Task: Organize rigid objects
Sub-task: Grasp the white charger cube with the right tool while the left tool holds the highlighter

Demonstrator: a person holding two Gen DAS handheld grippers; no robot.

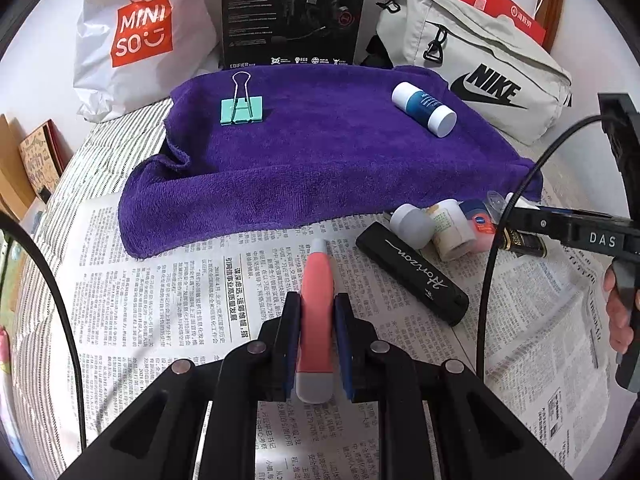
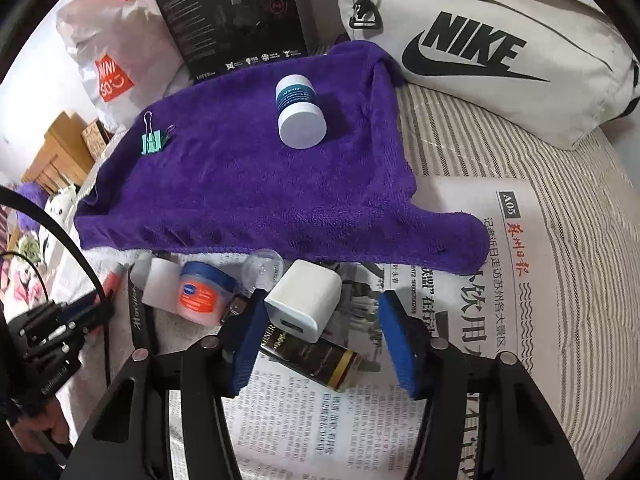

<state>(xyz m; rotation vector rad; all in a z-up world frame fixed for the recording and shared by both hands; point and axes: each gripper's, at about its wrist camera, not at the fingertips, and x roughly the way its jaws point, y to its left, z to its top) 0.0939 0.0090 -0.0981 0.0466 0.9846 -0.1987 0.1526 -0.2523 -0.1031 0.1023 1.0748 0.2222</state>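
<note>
The left claw (image 1: 317,344) pinches a pink tube (image 1: 317,308); the right claw (image 2: 324,344) stands spread around a white charger (image 2: 306,304). "Horizon" marks the black case (image 1: 412,272), "NIKE" the bag (image 2: 480,48).

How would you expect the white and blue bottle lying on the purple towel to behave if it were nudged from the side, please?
The white and blue bottle is a cylinder lying on its side, so it would probably roll rather than slide. The plush purple towel should slow it, likely stopping it soon. It looks like rigid plastic, so it probably won't deform under a push.
</note>
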